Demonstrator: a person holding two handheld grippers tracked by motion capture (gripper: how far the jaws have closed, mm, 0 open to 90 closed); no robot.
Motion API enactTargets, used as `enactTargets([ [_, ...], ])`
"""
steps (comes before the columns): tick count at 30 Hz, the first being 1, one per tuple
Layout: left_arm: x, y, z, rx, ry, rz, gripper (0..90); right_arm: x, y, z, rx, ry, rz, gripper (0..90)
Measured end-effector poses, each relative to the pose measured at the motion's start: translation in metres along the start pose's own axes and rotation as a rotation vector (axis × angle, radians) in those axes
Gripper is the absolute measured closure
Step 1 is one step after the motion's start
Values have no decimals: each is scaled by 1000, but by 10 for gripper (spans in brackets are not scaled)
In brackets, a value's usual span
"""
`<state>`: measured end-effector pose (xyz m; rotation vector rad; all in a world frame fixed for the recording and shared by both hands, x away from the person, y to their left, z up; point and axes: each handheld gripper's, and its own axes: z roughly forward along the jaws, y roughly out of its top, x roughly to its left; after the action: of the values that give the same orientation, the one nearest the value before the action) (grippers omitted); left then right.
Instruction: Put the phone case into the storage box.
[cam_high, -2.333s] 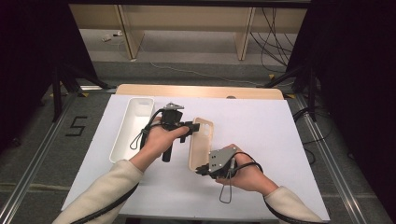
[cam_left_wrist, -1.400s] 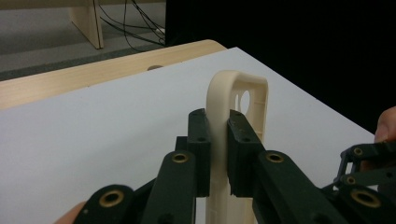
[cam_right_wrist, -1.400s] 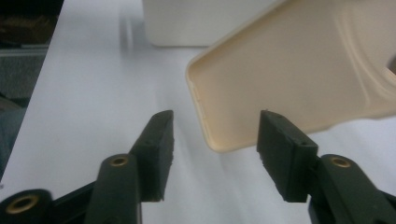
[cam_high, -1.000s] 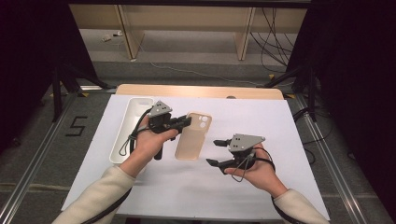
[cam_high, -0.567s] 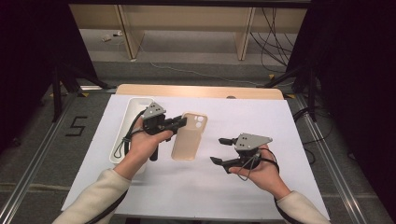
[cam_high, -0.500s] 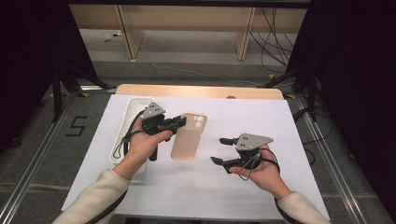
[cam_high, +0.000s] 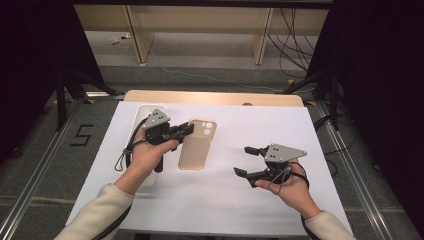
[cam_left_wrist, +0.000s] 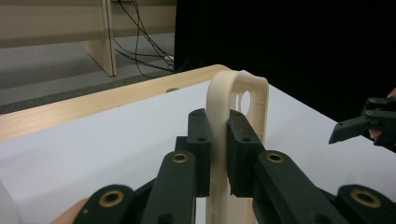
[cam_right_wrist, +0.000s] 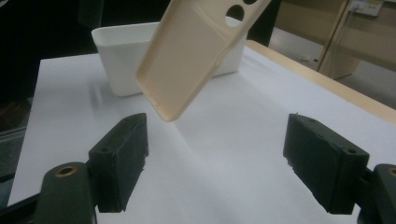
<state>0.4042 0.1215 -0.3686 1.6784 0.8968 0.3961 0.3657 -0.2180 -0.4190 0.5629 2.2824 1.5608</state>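
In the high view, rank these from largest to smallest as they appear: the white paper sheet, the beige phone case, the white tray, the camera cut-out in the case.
1. White paper sheet
2. Beige phone case and white tray: unsure, since a hand hides much of the tray
3. Camera cut-out

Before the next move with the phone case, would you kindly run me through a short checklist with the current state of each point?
1. Left gripper clamped on the phone case: ok, both pads press its edge.
2. Case lifted off the white sheet: ok, the right gripper view shows it hanging above the surface.
3. Right gripper free of the case: ok, its jaws have just been opening, with nothing between them.
4. White tray reachable beside the case: ok, it stands just behind it.
5. Tray contents: cannot tell, its inside is hidden.
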Motion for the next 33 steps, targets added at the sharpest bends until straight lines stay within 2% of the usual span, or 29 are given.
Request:
enactTargets([
  [1,1,0,-2,-5,3,7,813,0,-1,-1,-22,-10,4,220],
  [2,1,0,-3,-7,6,-3,813,0,-1,-5,-14,-10,9,219],
  [3,2,1,-3,-8,6,-1,812,0,-2,-5,-31,-25,11,219],
  [6,2,1,-5,-12,8,0,812,0,-4,-12,-25,-20,22,214],
  [7,3,1,-6,-14,10,1,812,1,-6,-13,-36,-35,28,213],
  [11,3,1,-9,-18,15,3,812,1,-8,-20,-27,-43,30,204],
  [12,3,1,-9,-20,16,1,812,0,-10,-19,-47,-36,29,203],
  [13,4,1,-9,-21,14,3,812,1,-10,-21,-32,-40,35,200],
  [15,4,0,-10,-20,14,1,812,1,-11,-23,-44,-53,31,197],
  [22,4,-2,-11,-23,15,-4,812,1,-16,-31,-35,-68,37,178],
  [24,5,-2,-12,-21,18,7,812,1,-17,-33,-37,-87,35,172],
  [26,5,-2,-12,-21,22,3,812,1,-18,-36,-14,-101,33,169],
  [27,5,-2,-12,-21,22,3,812,1,-20,-34,-44,-98,37,169],
  [31,8,-1,-14,-23,21,10,812,1,-23,-37,-29,-98,44,169],
  [33,10,0,-15,-22,23,18,812,1,-24,-37,-43,-112,48,169],
])
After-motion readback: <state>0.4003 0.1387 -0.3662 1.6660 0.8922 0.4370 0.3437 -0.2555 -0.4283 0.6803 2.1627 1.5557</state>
